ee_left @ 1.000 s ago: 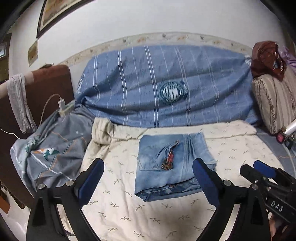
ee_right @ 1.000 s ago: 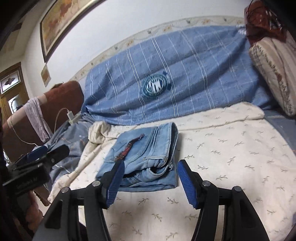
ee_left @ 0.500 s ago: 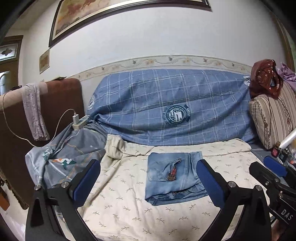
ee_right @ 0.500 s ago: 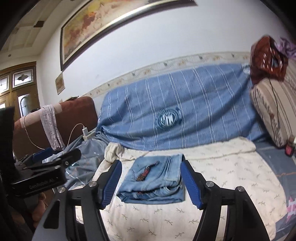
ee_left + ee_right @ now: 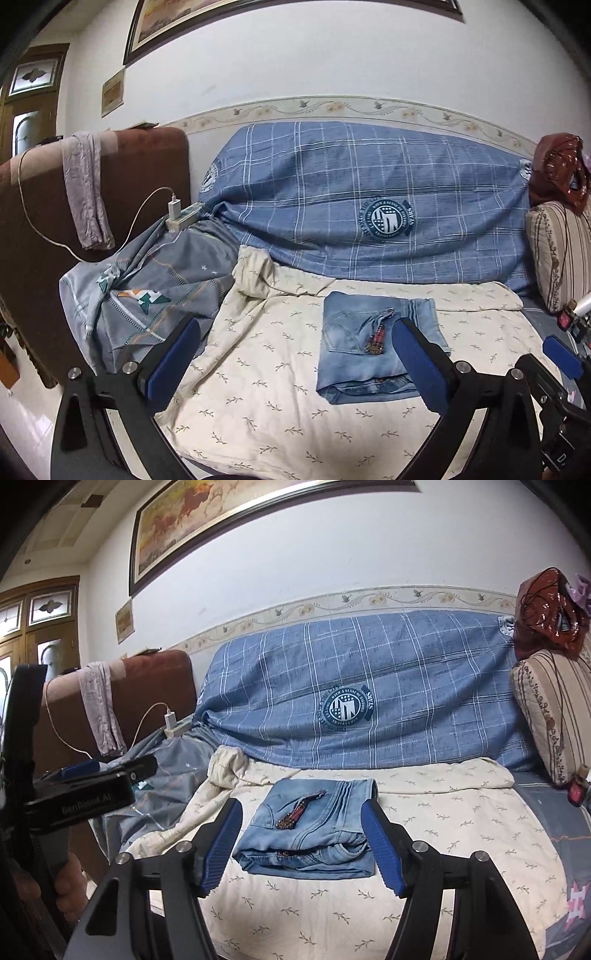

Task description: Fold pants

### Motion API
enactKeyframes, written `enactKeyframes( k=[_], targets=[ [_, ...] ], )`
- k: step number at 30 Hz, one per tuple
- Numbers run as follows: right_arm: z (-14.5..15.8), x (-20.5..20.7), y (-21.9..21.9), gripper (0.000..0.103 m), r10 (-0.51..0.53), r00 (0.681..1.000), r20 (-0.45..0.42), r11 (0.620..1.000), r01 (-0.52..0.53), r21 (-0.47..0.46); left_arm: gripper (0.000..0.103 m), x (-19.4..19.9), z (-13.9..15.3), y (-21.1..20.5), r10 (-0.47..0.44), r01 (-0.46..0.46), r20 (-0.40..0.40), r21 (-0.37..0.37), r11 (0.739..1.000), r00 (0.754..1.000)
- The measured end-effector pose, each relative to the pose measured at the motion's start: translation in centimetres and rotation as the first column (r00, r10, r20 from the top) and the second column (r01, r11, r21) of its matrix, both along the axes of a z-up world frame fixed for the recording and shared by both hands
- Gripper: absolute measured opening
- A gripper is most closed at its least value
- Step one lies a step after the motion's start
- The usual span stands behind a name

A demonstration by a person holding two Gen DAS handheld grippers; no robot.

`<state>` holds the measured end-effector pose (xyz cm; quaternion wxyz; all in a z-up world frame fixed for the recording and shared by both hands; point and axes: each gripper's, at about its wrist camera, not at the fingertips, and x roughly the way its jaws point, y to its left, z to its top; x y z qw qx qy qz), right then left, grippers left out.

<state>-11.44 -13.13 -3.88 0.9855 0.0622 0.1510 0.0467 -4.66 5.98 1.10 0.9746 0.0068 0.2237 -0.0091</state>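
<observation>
A pair of light blue jeans [image 5: 373, 354] lies folded into a compact rectangle on the cream leaf-print sheet [image 5: 258, 387]; a small red beaded ornament sits by the back pocket. My left gripper [image 5: 295, 325] hangs open and wide, held back from the sheet with nothing between its blue pads. In the right wrist view the jeans [image 5: 306, 834] appear framed between the open jaws of my right gripper [image 5: 301, 805], which is well short of them and touches nothing. The left gripper [image 5: 88, 794] shows at that view's left edge, with a hand below it.
A blue checked cover [image 5: 332, 206] drapes the sofa back. Grey bedding [image 5: 155, 288] is bunched at the left beside a brown armchair [image 5: 140, 177] with a charger [image 5: 173, 206] and cable. A striped cushion [image 5: 561, 251] stands at the right end.
Both grippers have drawn back and risen from the jeans, which now look smaller and farther off. More wall and the framed picture have come into view. Both jaws stand slightly wider.
</observation>
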Motion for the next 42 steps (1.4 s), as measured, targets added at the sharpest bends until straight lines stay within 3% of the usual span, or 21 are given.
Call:
enactKeyframes(
  k=[42],
  targets=[
    [-0.9,1.6,1.2,0.070,0.020,0.999,-0.045,0.999,-0.022,-0.044,0.103,0.9,-1.1,0.6,-0.013,0.013,-0.037,0.011,1.000,0.999]
  ],
)
